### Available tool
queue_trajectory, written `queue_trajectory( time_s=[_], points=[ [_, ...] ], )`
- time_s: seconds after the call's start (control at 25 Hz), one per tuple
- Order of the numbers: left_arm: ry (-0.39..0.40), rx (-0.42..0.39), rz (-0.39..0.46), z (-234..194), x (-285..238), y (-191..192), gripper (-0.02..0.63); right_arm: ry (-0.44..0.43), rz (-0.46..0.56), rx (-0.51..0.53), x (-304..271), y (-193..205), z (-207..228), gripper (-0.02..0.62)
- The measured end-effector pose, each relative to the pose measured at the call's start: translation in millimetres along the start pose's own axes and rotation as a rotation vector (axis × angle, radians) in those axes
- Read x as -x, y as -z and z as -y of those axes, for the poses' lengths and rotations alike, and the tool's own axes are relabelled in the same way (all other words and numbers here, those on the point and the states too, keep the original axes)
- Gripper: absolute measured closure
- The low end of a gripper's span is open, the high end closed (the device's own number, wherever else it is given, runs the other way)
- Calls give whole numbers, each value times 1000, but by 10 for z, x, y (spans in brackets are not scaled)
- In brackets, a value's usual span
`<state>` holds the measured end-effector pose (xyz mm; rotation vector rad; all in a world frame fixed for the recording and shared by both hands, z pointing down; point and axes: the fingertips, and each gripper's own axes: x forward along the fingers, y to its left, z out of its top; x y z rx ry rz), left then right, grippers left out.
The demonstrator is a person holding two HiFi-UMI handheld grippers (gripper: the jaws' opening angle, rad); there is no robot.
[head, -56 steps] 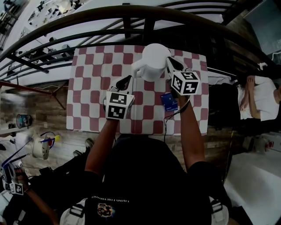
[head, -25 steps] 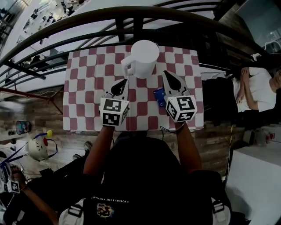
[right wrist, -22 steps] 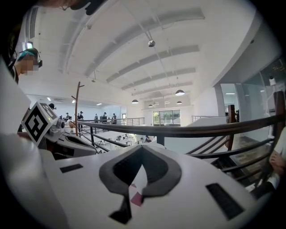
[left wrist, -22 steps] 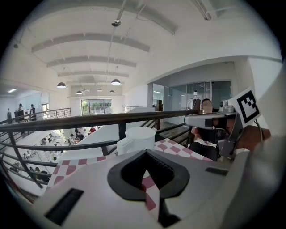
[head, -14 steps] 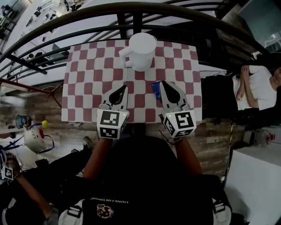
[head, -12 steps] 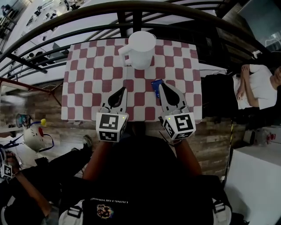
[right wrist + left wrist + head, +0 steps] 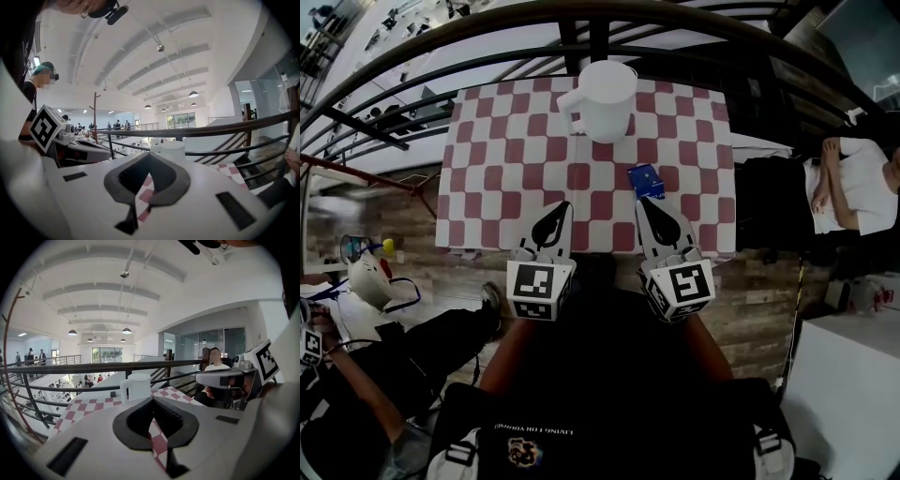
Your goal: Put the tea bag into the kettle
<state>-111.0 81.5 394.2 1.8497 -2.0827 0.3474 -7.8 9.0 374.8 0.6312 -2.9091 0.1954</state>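
The white kettle [image 7: 605, 98] stands at the far middle of the red-and-white checked table [image 7: 487, 187], its handle to the left. A small blue tea bag [image 7: 646, 177] lies flat on the cloth, right of centre. My left gripper [image 7: 562, 206] hovers at the table's near edge, shut and holding nothing. Shut and empty as well, my right gripper [image 7: 643, 202] points its tip just short of the tea bag. The left gripper view shows the kettle [image 7: 136, 386] beyond closed jaws. From the right gripper view the kettle [image 7: 171, 150] stands straight ahead.
A black metal railing [image 7: 600, 37] curves behind the table, with a drop beyond it. A person in a white shirt [image 7: 853, 197] sits to the right. Another person and bits of equipment [image 7: 366, 277] are on the wooden floor to the left.
Both grippers have drawn back from beside the kettle to the table's near edge. The tea bag has stayed on the cloth and the kettle has not moved.
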Motion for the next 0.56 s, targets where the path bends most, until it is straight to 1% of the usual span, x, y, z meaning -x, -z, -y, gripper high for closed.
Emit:
queue_trajectory(
  time_s=[0.2, 0.36, 0.56],
  points=[
    [6, -11, 29, -1, 8, -30, 600, 9, 18, 22, 21, 12, -7, 581],
    [22, -17, 31, -32, 28, -84, 600, 18, 20, 18, -9, -29, -43, 581],
    [31, -22, 33, -106, 61, -43, 600, 29, 30, 28, -49, -34, -129, 581]
  ],
)
